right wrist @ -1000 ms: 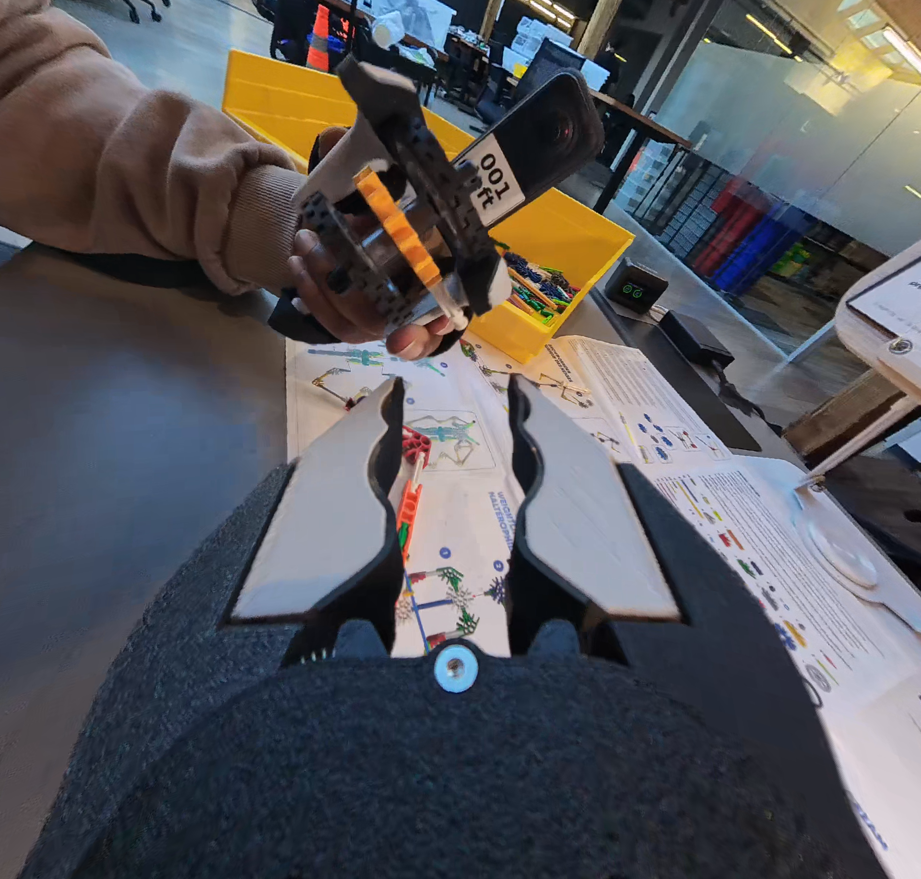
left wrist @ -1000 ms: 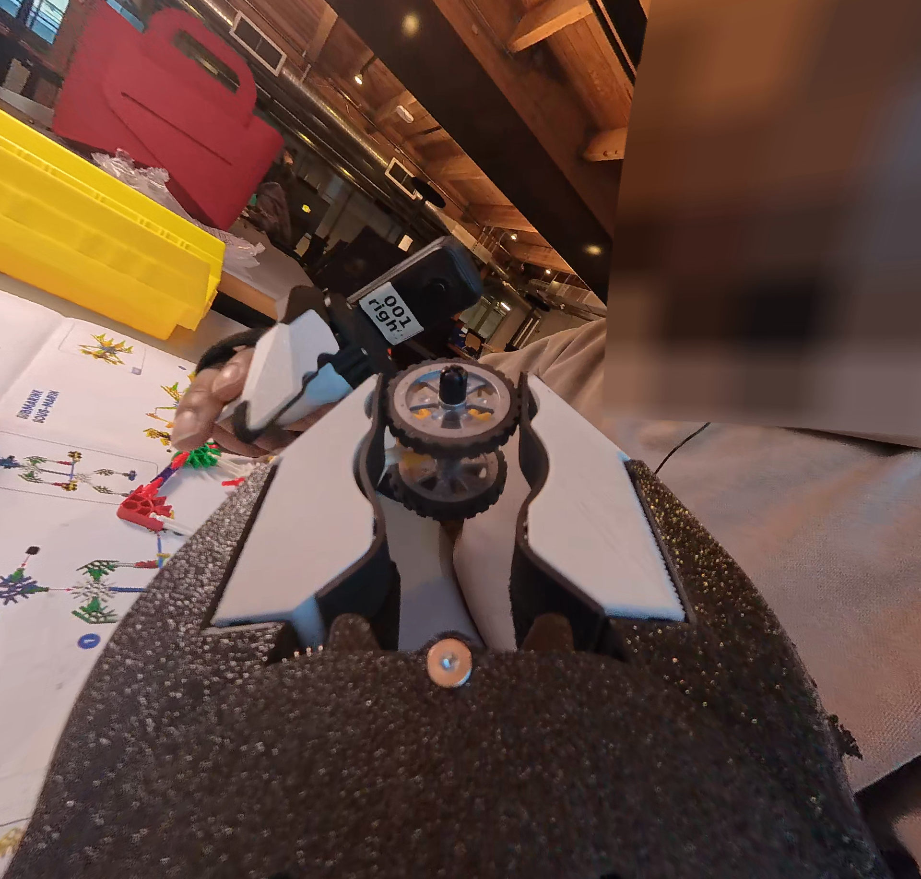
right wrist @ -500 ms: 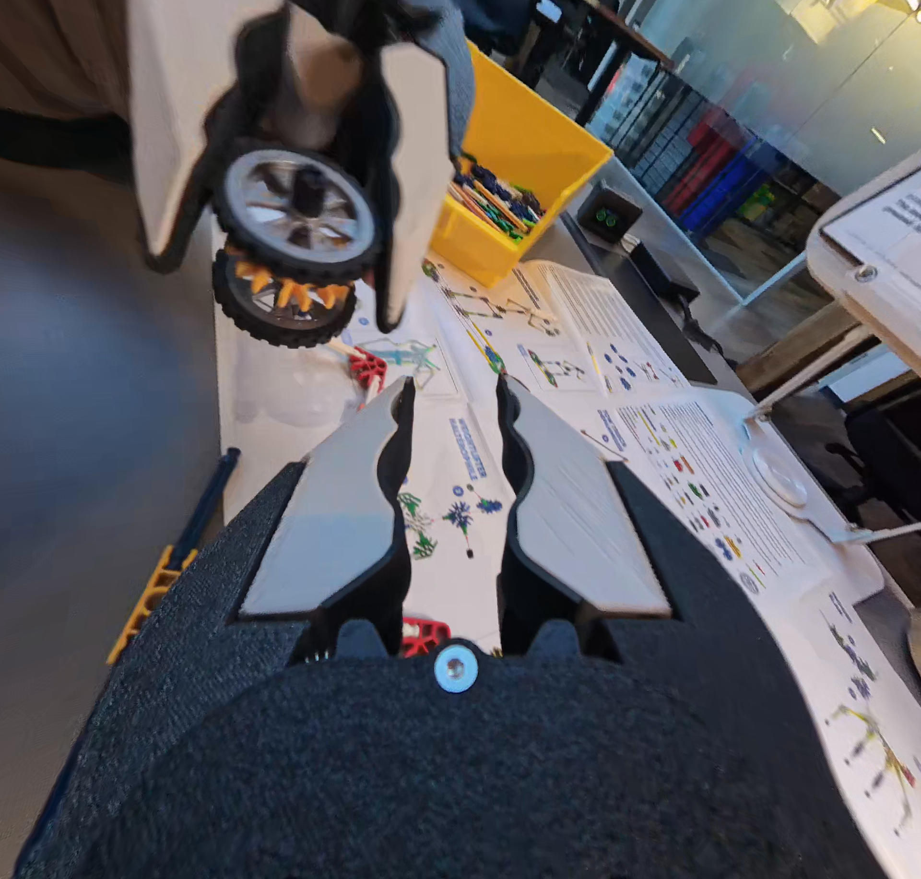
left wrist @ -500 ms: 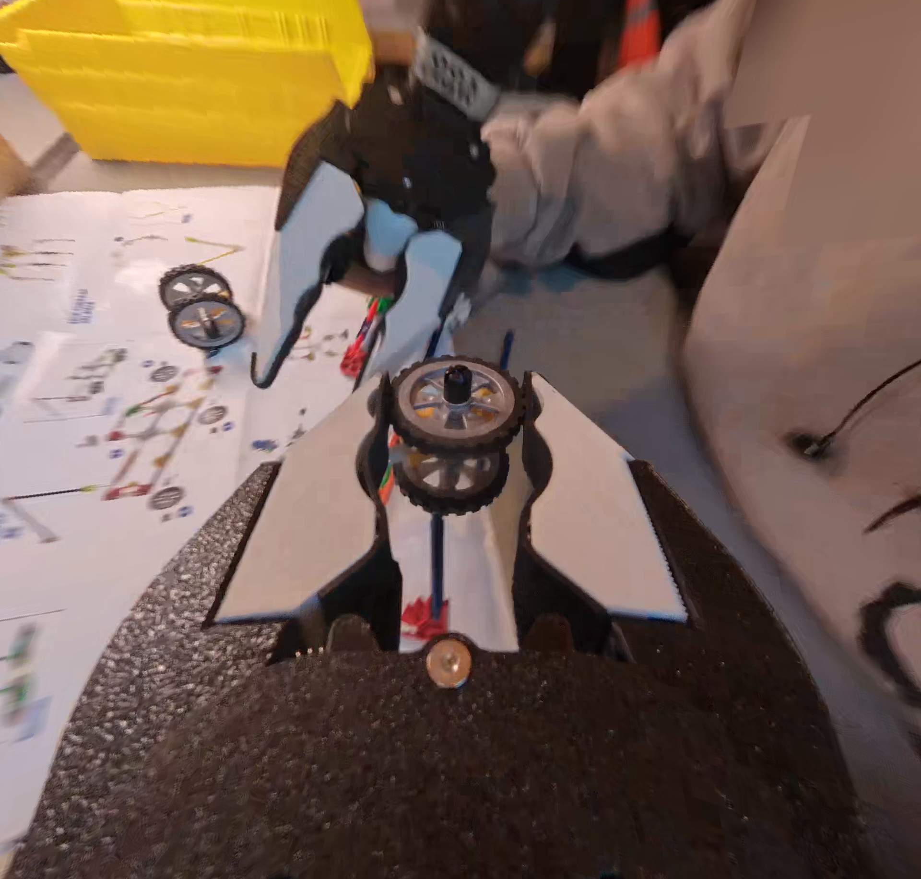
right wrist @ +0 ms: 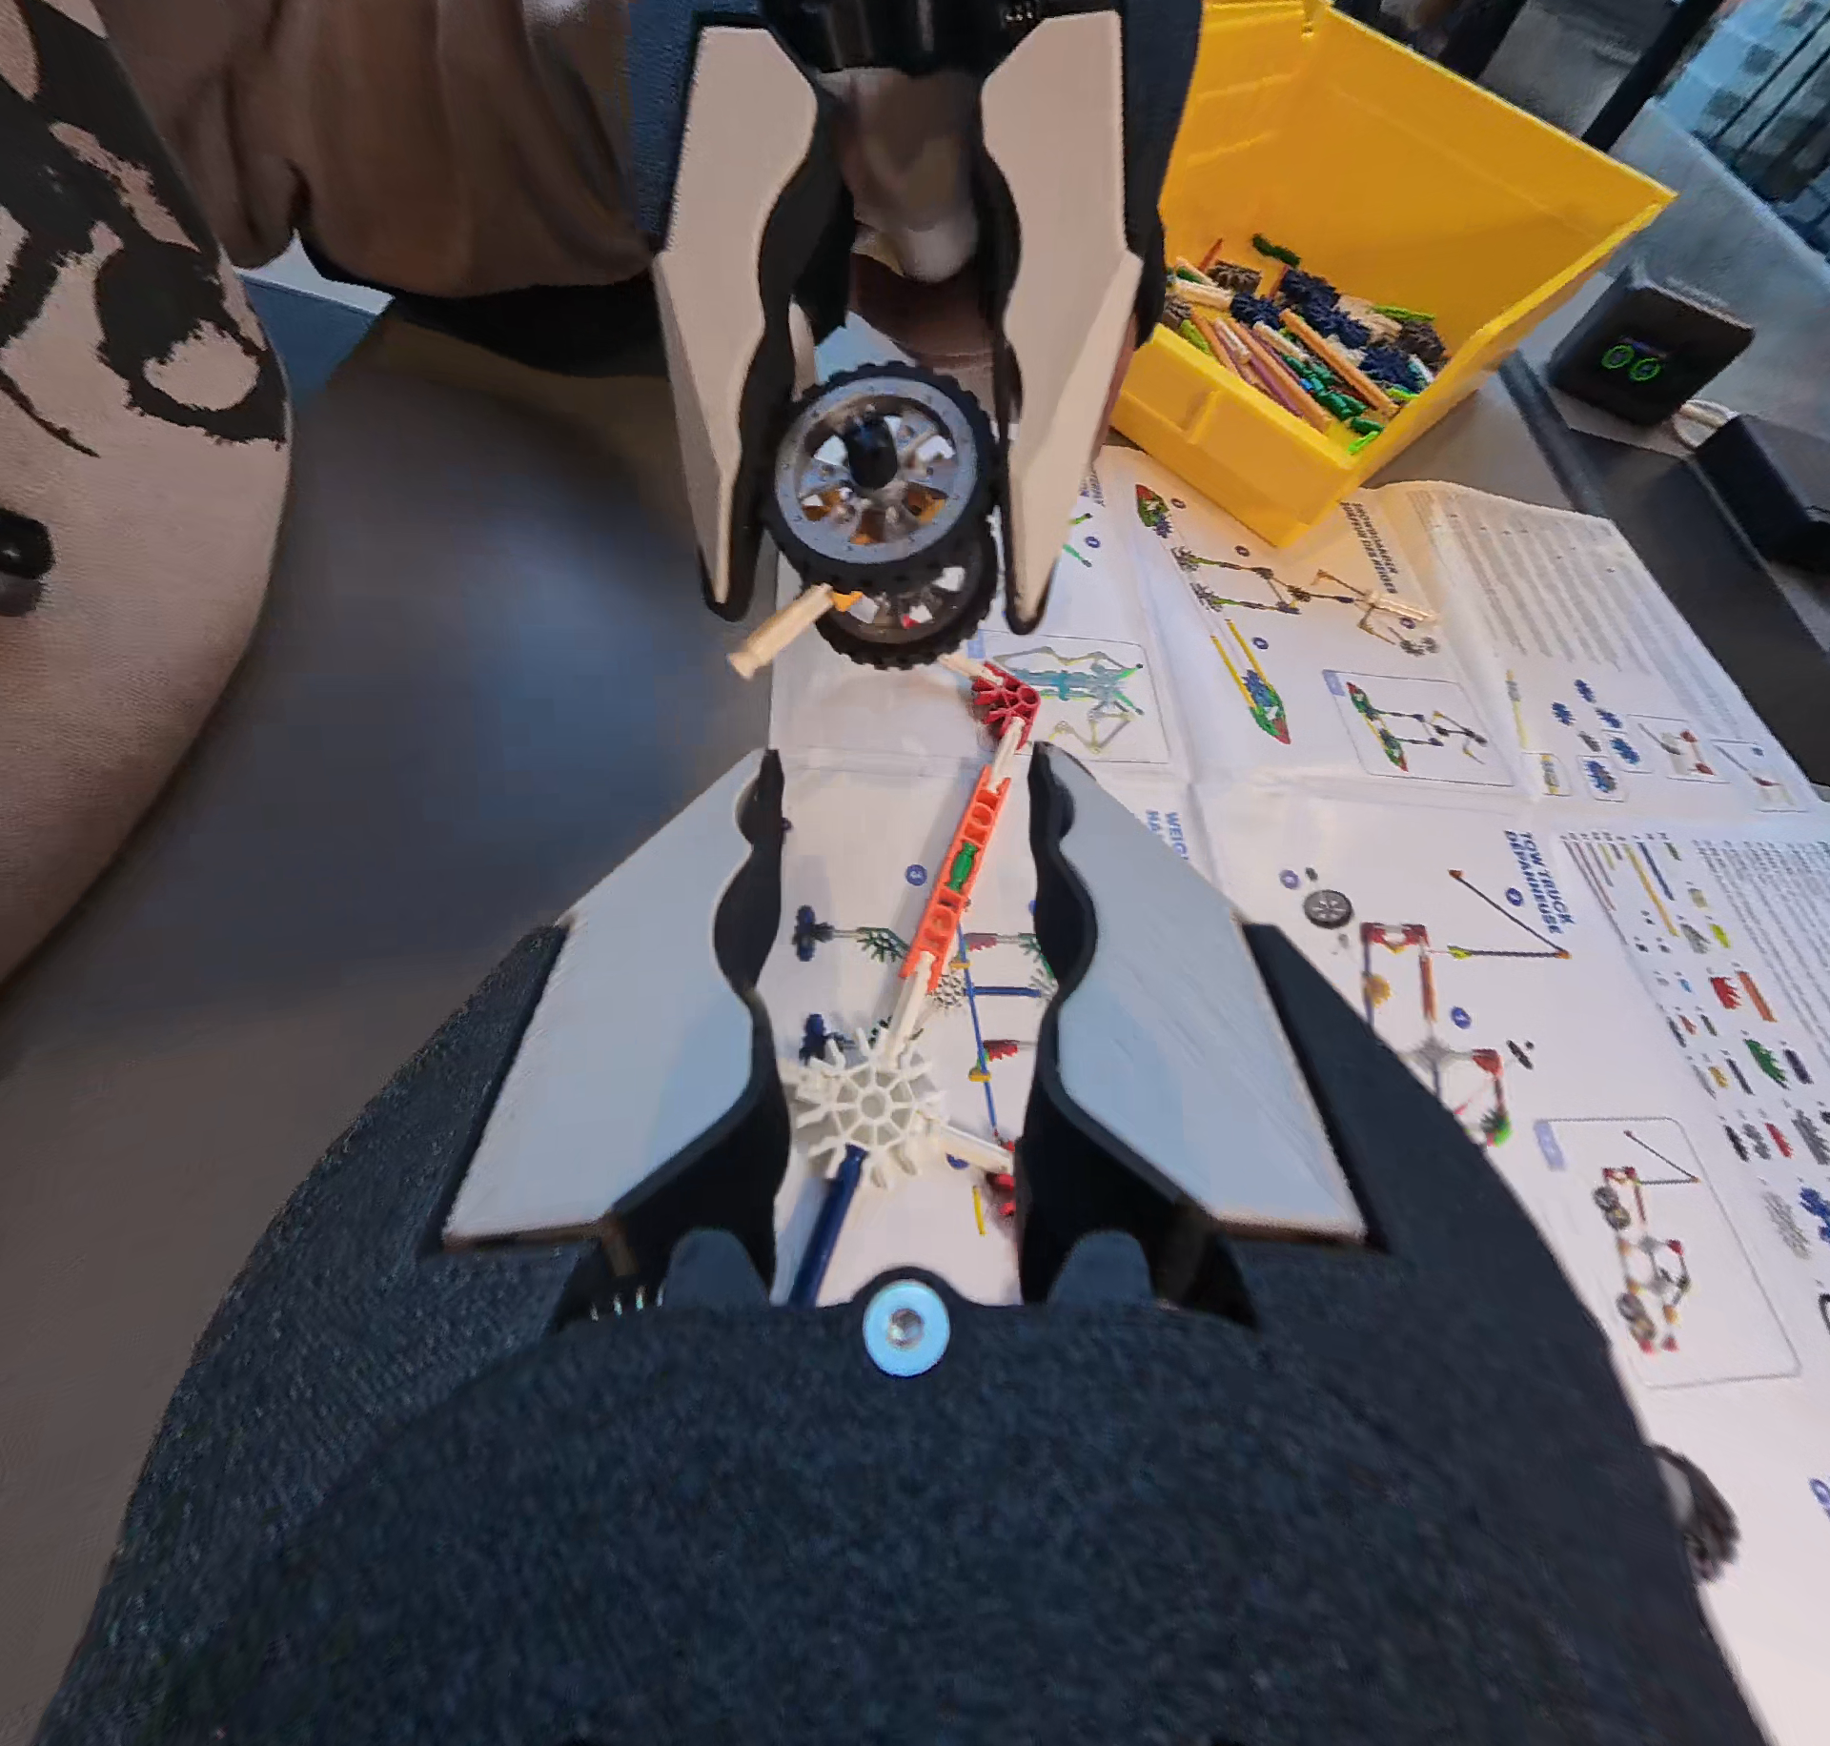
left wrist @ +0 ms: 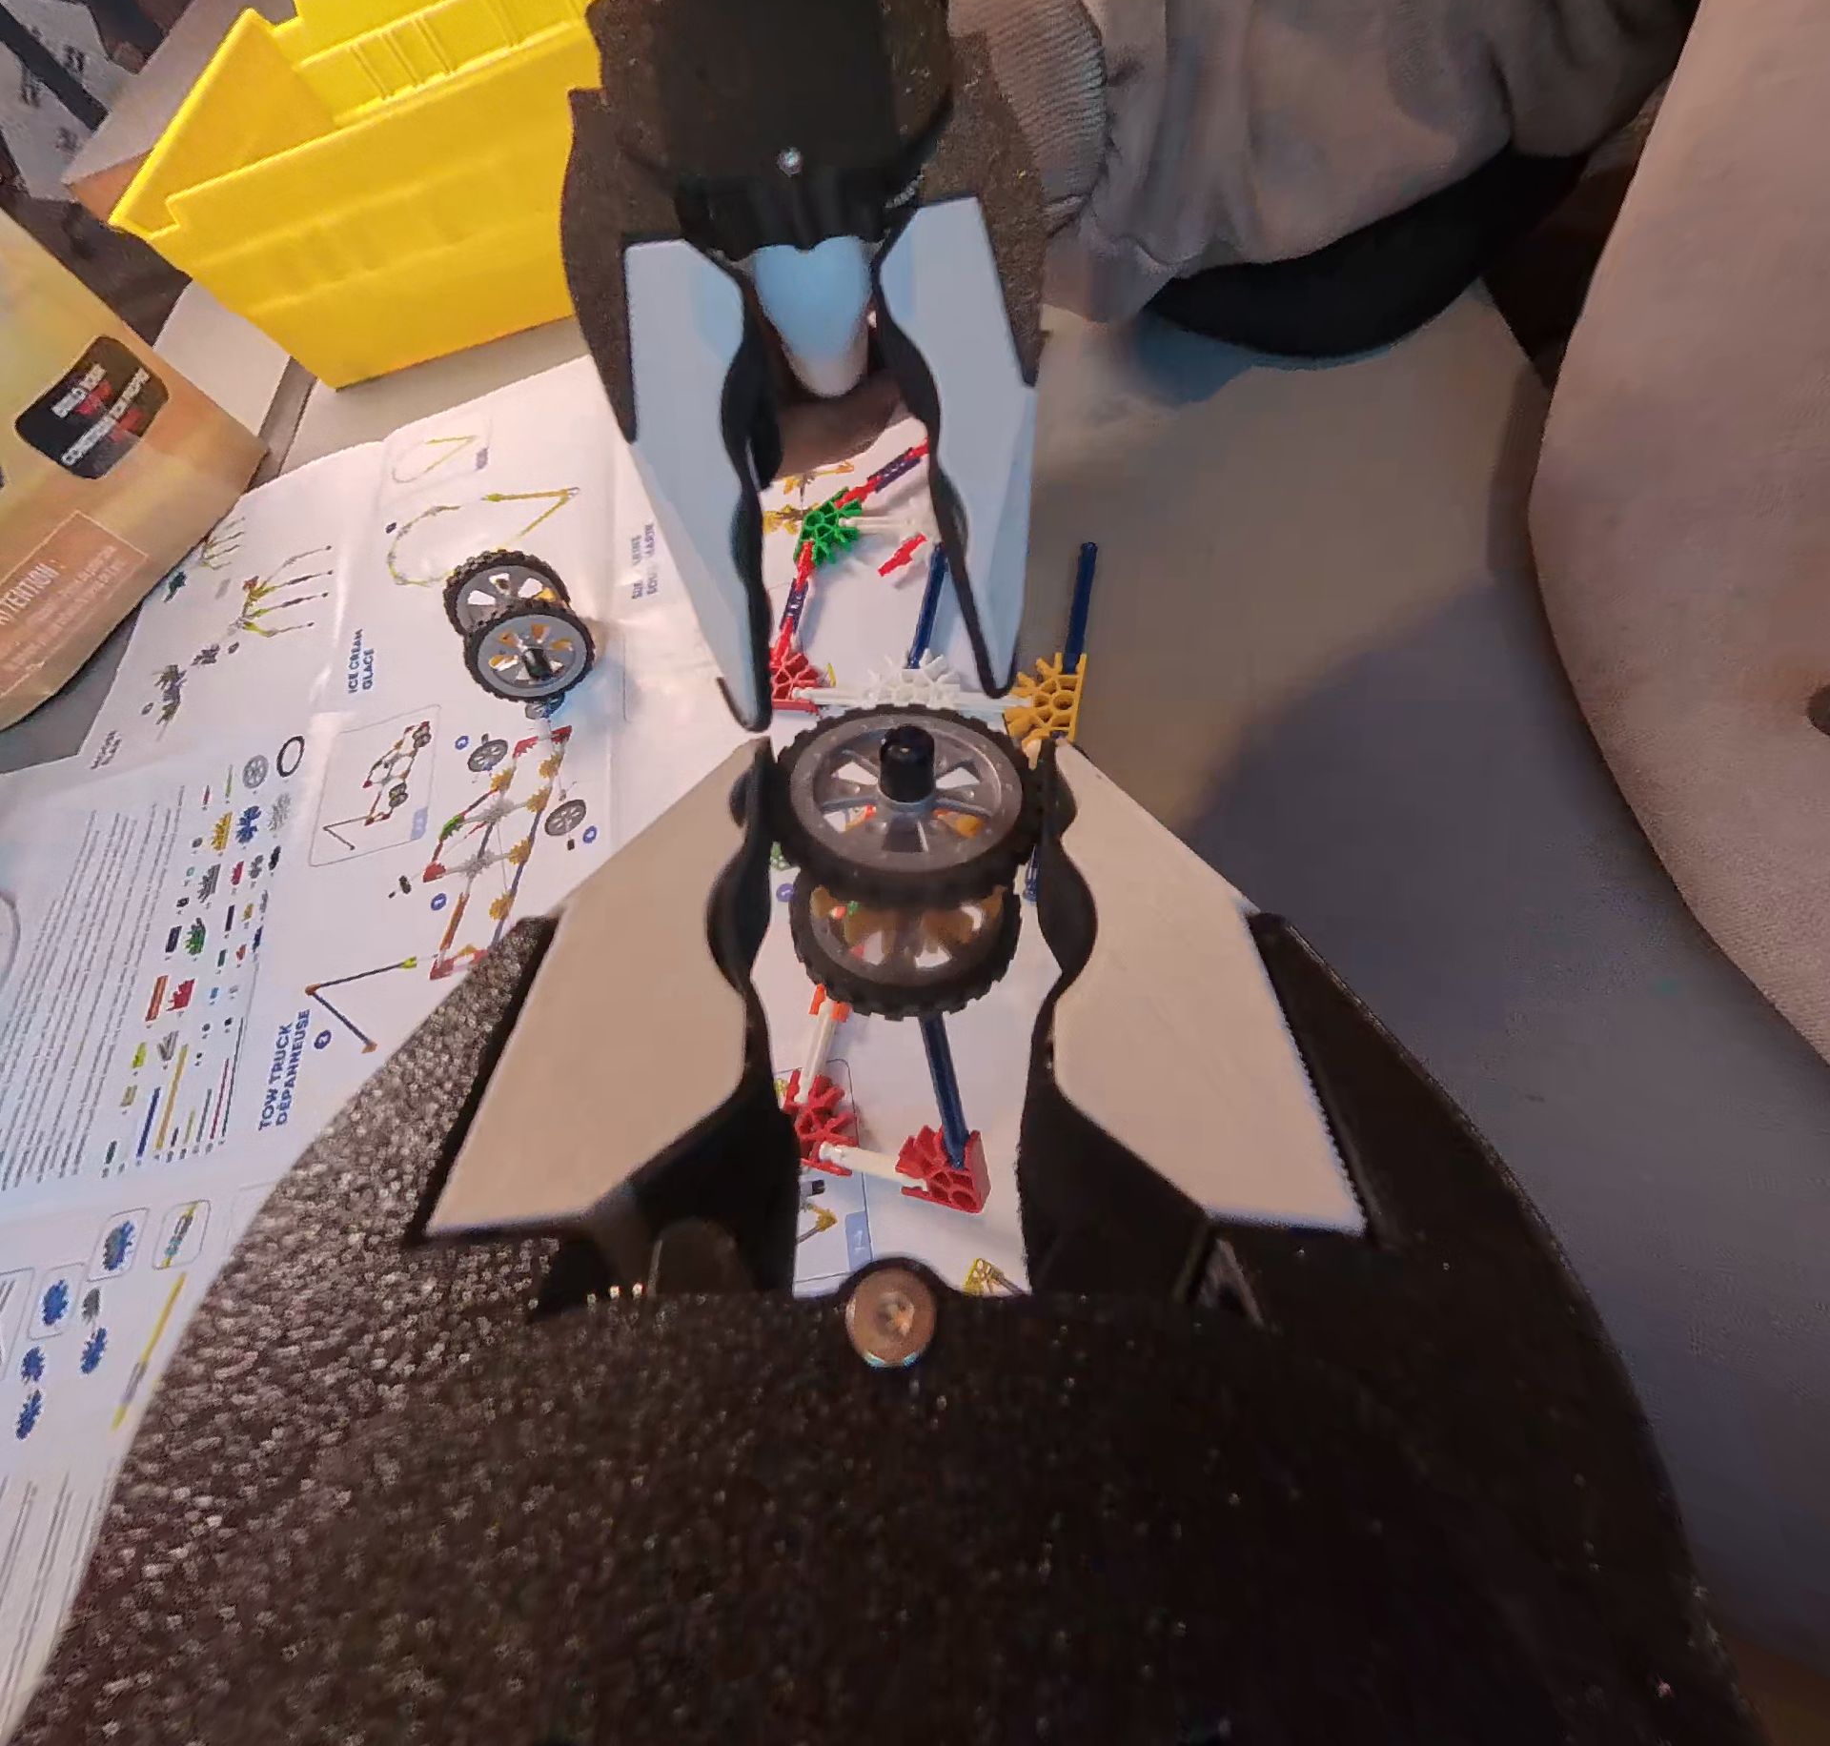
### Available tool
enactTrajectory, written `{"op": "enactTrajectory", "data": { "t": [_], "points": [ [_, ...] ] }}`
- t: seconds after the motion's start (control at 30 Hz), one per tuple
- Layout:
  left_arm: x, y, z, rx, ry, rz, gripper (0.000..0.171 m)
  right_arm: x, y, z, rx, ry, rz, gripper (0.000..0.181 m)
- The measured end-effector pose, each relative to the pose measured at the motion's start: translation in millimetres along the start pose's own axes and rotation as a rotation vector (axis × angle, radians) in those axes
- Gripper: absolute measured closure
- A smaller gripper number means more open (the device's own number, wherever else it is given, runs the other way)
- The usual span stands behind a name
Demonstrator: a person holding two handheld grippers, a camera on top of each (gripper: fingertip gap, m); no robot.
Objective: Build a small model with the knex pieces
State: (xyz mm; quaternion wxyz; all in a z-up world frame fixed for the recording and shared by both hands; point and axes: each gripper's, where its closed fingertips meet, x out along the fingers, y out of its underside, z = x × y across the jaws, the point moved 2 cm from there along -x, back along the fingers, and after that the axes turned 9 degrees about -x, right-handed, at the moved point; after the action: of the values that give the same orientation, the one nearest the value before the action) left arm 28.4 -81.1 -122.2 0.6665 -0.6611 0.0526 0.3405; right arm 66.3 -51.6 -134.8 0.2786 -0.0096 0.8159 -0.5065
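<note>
Wheel pair (left wrist: 903, 882), two black-tyred wheels on a short axle, is clamped between the fingers of the left gripper (left wrist: 903, 778), held above the surface (left wrist: 1386, 708). Left wrist view: beneath it lies a rod-and-connector frame (left wrist: 916, 1144) on the instruction sheet (left wrist: 297, 857). A second wheel pair (left wrist: 520, 624) rests on the sheet, near a yellow bin (left wrist: 376, 174). The right gripper (left wrist: 871, 698) points toward the held wheels.

Right wrist view: the right gripper's fingers stand parted and hold nothing; a white snowflake connector (right wrist: 866, 1104) and orange rod (right wrist: 961, 872) lie between them on the sheet.
</note>
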Motion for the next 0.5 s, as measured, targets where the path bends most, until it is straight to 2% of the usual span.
{"op": "enactTrajectory", "data": {
  "t": [0.17, 0.27, 0.43, 0.5],
  "points": [
    [2, 3, 21, -0.182, -0.062, -0.008, 0.121, 9, -7, 4, 0.023, 0.009, 0.035, 0.134],
    [5, 2, 29, -0.289, -0.075, -0.032, 0.121, 21, -6, -7, 0.008, 0.114, 0.094, 0.136],
    [10, -2, 34, -0.482, -0.035, -0.08, 0.121, 29, 5, -21, -0.185, 0.287, 0.225, 0.169],
    [12, -3, 36, -0.568, -0.008, -0.103, 0.121, 31, 8, -25, -0.263, 0.335, 0.253, 0.176]
  ]
}}
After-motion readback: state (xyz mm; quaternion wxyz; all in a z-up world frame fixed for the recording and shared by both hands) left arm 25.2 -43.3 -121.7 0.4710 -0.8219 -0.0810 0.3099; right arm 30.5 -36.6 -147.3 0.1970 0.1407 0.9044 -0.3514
